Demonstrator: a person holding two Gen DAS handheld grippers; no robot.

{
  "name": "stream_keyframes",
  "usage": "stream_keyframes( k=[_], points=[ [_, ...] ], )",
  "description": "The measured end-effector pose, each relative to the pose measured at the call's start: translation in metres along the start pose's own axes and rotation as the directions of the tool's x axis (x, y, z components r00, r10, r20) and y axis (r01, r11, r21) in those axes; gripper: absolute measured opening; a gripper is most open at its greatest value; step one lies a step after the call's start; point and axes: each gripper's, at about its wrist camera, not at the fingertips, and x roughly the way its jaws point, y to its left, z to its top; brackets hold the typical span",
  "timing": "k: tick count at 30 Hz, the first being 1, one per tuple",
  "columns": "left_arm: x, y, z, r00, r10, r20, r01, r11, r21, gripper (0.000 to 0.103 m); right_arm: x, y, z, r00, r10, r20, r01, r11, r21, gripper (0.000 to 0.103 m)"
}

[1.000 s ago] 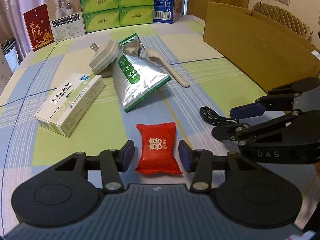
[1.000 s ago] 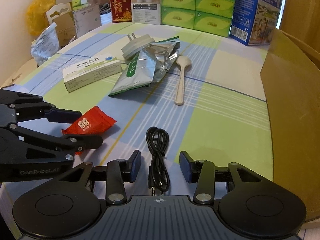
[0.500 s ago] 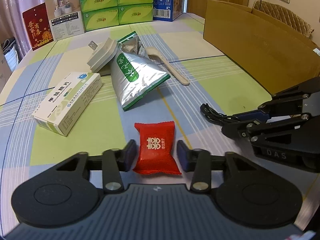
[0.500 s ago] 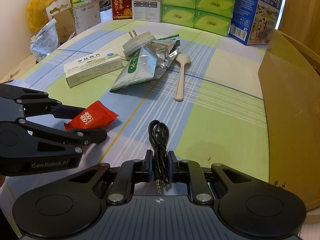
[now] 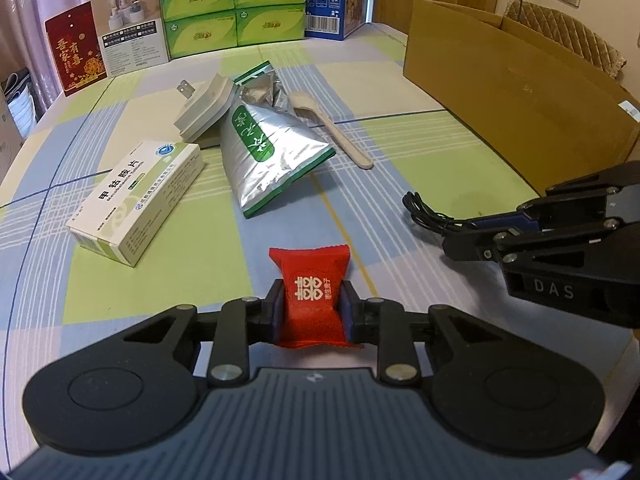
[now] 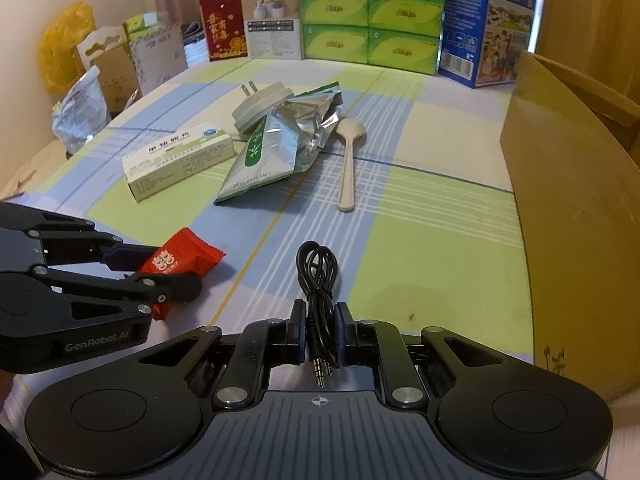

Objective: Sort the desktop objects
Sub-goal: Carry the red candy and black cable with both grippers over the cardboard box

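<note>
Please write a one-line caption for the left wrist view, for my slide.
Left claw shut on red candy packet; right claw grips black cable beside it.

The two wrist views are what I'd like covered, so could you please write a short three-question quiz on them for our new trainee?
1. True or false: the left tongs are shut on the red candy packet.
2. What do the right tongs grip? A) the spoon B) the black audio cable C) the medicine box
3. Fill in: the white plug adapter leans against the open end of the ____ pouch.

Key: 1 true; 2 B; 3 silver.
</note>
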Motion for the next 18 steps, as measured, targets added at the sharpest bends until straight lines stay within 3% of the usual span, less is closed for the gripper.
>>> stream_keyframes(
  k=[5,18],
  points=[
    [-0.011,-0.005,0.001,1.000,-0.011,-0.003,0.011,0.999,-0.040,0.023,-0.020,0.000,-0.008,1.000,0.003,0.014,-0.004,0.998,0.065,0.010],
    [-0.064,-0.029,-0.003,1.000,-0.026,0.013,0.027,0.996,-0.088,0.023,-0.086,0.004,-0.013,0.995,-0.028,0.093,0.018,0.994,0.103,0.010]
  ],
)
